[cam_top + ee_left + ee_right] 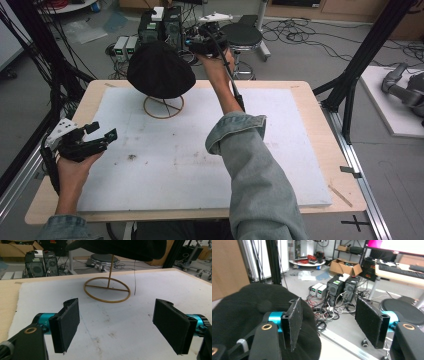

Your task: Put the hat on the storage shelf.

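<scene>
White-topped wooden desk [210, 165], cables and computers on the floor beyond. Black cap [160, 70] sits on its wire stand [164, 106], just left of the right gripper [196, 46] fingers, wide and empty; left gripper [102, 131] fingers wide, cap ahead.

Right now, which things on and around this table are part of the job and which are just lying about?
Part of the job:
black cap sitting on top of the stand
wooden hat stand with its ring base on the table
right gripper, jaws open beside the cap
left gripper, open, nothing between its jaws

Just lying about:
computer towers on the floor
round stool
cardboard box
</scene>
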A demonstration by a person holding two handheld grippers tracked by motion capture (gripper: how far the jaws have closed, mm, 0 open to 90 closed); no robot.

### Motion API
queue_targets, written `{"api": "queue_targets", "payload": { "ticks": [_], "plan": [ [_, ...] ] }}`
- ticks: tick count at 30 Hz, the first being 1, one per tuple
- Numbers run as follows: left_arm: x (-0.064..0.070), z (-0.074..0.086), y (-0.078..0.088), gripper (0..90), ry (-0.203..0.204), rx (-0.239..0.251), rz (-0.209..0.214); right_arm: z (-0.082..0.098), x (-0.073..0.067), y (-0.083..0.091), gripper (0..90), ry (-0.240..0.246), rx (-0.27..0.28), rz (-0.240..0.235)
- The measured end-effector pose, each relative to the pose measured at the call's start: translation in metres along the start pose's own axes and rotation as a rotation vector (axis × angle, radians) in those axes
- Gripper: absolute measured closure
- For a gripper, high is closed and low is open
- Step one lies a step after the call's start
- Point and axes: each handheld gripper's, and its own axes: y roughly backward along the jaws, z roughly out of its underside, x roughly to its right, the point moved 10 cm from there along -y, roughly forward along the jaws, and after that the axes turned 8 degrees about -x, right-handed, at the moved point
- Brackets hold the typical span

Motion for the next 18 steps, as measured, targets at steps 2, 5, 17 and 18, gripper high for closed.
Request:
{"api": "queue_targets", "payload": {
  "ticks": [2,5,17,18],
  "plan": [
    [0.000,0.000,0.000,21.9,0.001,0.000,-0.001,0.003,0.010,0.007,37.7,-0.009,0.002,0.012],
    [0.000,0.000,0.000,21.9,0.000,-0.001,-0.002,0.007,0.025,0.018,35.4,-0.029,0.014,0.030],
    [0.001,0.001,-0.001,21.9,-0.003,-0.004,-0.003,0.043,0.070,0.053,25.1,-0.083,0.005,0.048],
    [0.001,0.001,-0.001,21.9,-0.003,-0.004,-0.003,0.045,0.073,0.057,24.7,-0.081,0.013,0.057]
  ]
}}
